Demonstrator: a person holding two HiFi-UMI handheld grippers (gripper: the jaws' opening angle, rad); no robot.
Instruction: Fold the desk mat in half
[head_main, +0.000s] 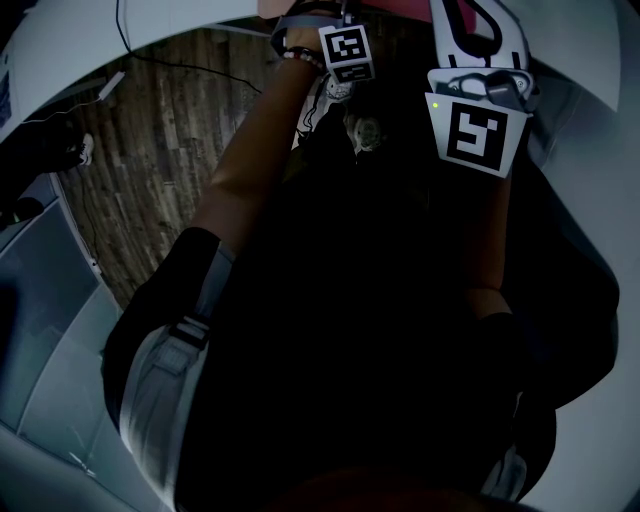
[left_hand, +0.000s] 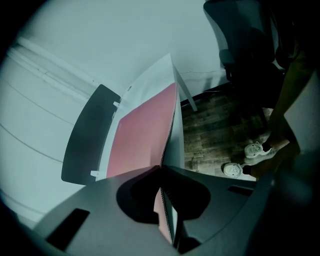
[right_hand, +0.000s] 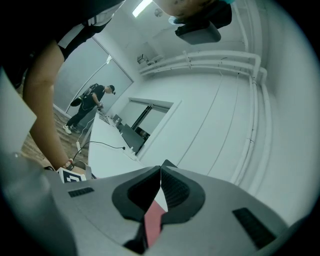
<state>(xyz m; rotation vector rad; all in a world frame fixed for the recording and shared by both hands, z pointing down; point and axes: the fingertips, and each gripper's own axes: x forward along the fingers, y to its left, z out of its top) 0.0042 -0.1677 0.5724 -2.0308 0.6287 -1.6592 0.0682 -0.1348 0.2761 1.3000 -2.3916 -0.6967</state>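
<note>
The desk mat (left_hand: 142, 135) is pink and runs away from me over a white table (left_hand: 147, 82) in the left gripper view. My left gripper (left_hand: 162, 167) is shut on its near edge, and the thin edge passes between the pads. In the right gripper view my right gripper (right_hand: 161, 170) is shut on a pink strip of the mat (right_hand: 154, 220) and points level towards a white wall. The head view is dark. It shows only the two marker cubes, left (head_main: 347, 52) and right (head_main: 478, 135), near the top, with my arms and dark clothing below them.
A dark flat panel (left_hand: 87, 135) lies left of the mat. Wooden floor (left_hand: 215, 125), a dark chair (left_hand: 245, 40) and two white shoes (left_hand: 255, 150) are to the right. A long white table with a cable (right_hand: 102, 145) and a standing person (right_hand: 92, 105) are far off.
</note>
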